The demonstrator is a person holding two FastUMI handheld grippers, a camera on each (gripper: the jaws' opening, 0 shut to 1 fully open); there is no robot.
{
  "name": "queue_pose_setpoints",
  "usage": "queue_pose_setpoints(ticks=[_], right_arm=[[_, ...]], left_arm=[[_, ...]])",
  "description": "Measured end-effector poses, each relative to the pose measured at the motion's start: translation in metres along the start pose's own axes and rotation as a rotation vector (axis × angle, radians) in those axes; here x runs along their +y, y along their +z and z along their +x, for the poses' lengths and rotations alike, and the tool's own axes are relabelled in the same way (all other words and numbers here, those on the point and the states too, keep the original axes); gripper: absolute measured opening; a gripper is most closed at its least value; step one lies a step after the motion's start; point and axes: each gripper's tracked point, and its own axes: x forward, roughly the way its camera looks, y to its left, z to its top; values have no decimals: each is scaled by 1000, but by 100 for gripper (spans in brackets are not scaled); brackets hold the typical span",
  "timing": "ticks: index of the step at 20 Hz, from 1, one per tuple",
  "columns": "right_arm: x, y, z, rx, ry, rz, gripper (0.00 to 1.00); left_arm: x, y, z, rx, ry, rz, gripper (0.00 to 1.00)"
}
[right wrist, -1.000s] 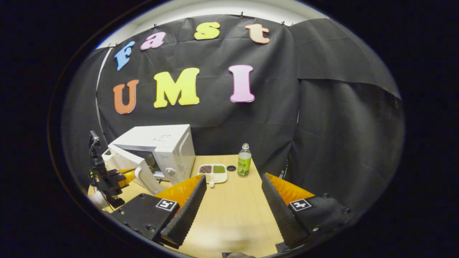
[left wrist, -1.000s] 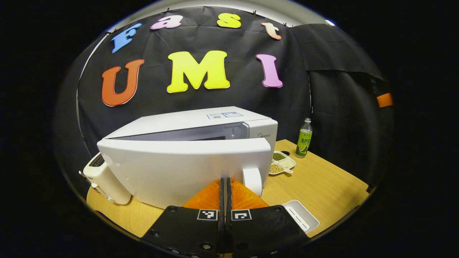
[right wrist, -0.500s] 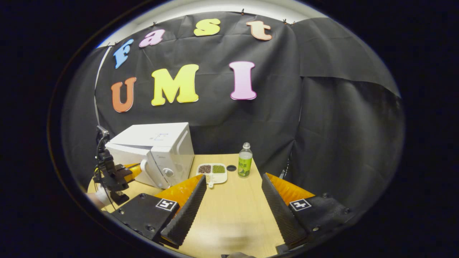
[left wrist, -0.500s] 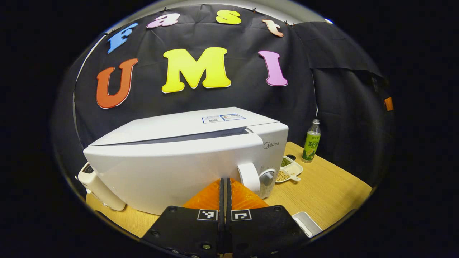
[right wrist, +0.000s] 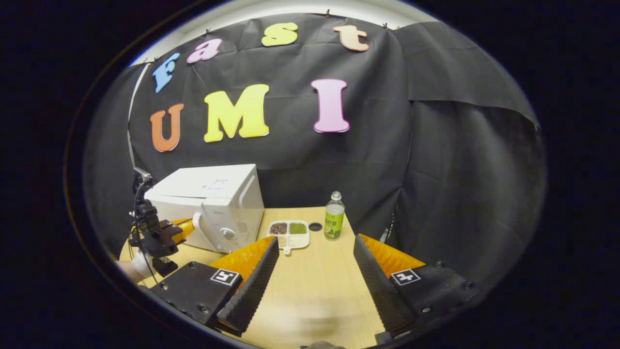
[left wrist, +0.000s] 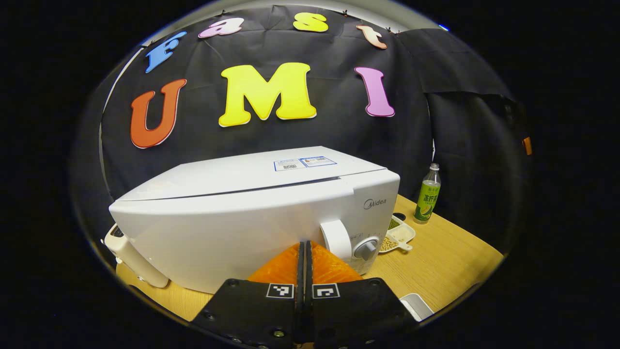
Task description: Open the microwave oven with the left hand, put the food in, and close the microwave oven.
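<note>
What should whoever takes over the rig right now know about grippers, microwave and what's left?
Left gripper: shut, tips against the microwave door beside its handle.
Right gripper: open, holding nothing, above the table.
Microwave: door looks nearly or fully closed, a thin seam along the top; interior hidden, so food inside can't be confirmed.
Left: press the door until latched, then withdraw.

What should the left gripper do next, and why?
Probably give one last short push, then back off. The left gripper, fingers together, sits against the microwave door beside its handle. The door looks nearly flush with the body, with just a thin seam along the top, so a final nudge should latch it. The right gripper hangs open over the table.
</note>
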Motion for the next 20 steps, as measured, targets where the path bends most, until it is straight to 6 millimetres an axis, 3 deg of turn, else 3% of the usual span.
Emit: queue_pose_setpoints(ticks=[1, 2, 3, 4, 5, 10, 11, 12, 13, 15, 20], right_arm=[[3, 0, -1, -4, 7, 0, 99], [4, 2, 0, -7, 12, -2, 99], [7, 3, 0, -11, 17, -4, 99], [9, 4, 0, -16, 22, -3, 99], [12, 3, 0, -18, 31, 1, 99], [27, 12, -2, -53, 54, -9, 99], [31, 14, -2, -62, 61, -12, 99], [36, 19, -4, -76, 69, -14, 99], [41, 23, -4, -90, 77, -17, 99], [52, 33, -7, -124, 93, -25, 99], [74, 55, -28, -210, 121, -61, 99]], left_arm=[[1, 2, 6, -7, 3, -9, 10], [0, -5, 11, 32, 12, -46, 0], [1, 1, 10, -3, 24, -76, 0], [1, -1, 12, 15, 28, -81, 11], [2, -7, 12, 37, 37, -89, 0], [7, 4, -18, 24, 54, -94, 0], [9, 10, -28, 13, 61, -91, 12], [6, 16, -36, 3, 43, -87, 0], [1, 22, -48, 0, 19, -84, 14], [7, 42, -75, -33, 32, -66, 97], [20, 96, -139, -128, 65, -64, 96]])
